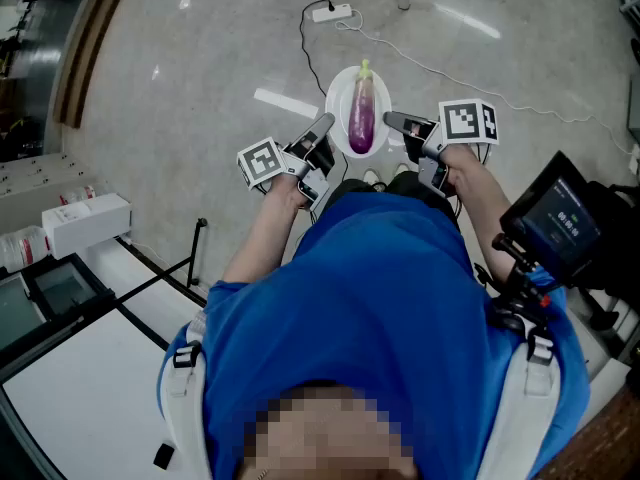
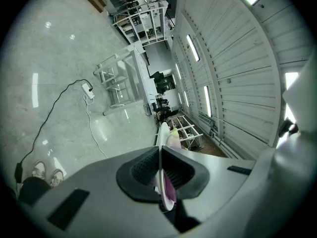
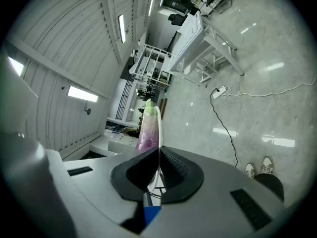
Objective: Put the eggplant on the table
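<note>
A purple eggplant (image 1: 361,118) with a pale green stem lies on a white plate (image 1: 337,101) held in the air above the floor, in front of the person. My left gripper (image 1: 326,126) is shut on the plate's left rim. My right gripper (image 1: 391,121) is shut on the right rim. In the left gripper view the plate (image 2: 160,135) runs edge-on between the pads of my left gripper (image 2: 161,171), with the eggplant (image 2: 170,190) on its right. In the right gripper view my right gripper (image 3: 158,165) clamps the plate's rim (image 3: 159,125), the eggplant (image 3: 146,133) to its left.
A power strip (image 1: 332,12) and its cable lie on the grey floor ahead. A white table (image 1: 90,378) stands at the lower left, with a white box (image 1: 86,222) beyond it. A black screen rig (image 1: 563,218) sits at the right. The person's shoes (image 1: 385,177) are below the plate.
</note>
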Action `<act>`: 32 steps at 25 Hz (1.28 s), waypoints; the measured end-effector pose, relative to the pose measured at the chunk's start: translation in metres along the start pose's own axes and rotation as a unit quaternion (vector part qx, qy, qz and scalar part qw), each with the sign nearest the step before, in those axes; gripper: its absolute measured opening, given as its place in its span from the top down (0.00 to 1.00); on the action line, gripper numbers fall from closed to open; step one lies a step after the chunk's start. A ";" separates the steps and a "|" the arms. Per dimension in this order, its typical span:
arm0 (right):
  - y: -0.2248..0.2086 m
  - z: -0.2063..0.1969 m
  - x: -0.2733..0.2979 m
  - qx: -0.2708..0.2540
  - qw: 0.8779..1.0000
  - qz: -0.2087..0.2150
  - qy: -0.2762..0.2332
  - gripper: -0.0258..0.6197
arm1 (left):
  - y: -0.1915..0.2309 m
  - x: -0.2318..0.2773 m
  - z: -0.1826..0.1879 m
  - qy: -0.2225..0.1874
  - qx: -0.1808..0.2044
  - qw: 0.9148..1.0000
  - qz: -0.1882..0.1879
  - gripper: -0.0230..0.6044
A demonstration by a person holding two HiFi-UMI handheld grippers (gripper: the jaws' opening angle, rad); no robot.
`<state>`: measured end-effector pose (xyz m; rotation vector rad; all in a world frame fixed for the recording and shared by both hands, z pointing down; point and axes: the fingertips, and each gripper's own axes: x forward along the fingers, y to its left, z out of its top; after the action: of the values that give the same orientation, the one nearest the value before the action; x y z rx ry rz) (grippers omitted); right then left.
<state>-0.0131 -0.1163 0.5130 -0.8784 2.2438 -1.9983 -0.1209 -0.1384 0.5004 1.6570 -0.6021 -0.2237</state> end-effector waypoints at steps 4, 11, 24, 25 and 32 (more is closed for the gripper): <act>0.008 0.000 0.001 0.011 1.000 0.024 -0.004 0.94 | -0.001 0.000 -0.001 -0.004 -0.002 1.000 0.002 0.92; 0.011 0.001 0.001 -0.007 1.000 0.017 -0.003 0.94 | -0.003 -0.003 -0.003 -0.017 -0.006 1.000 0.001 0.92; 0.018 -0.010 0.007 -0.033 0.999 0.039 0.014 0.94 | 0.003 -0.024 -0.012 -0.070 -0.033 0.997 -0.001 0.92; 0.018 -0.012 0.007 -0.032 0.999 0.040 0.017 0.94 | 0.003 -0.026 -0.014 -0.073 -0.034 0.997 0.001 0.92; 0.019 -0.014 0.011 -0.041 0.998 0.040 0.032 0.94 | -0.001 -0.035 -0.015 -0.100 -0.023 0.995 -0.008 0.92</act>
<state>-0.0349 -0.1074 0.5018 -0.7276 2.3696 -1.9419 -0.1434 -0.1075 0.4959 1.6071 -0.7298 -0.4153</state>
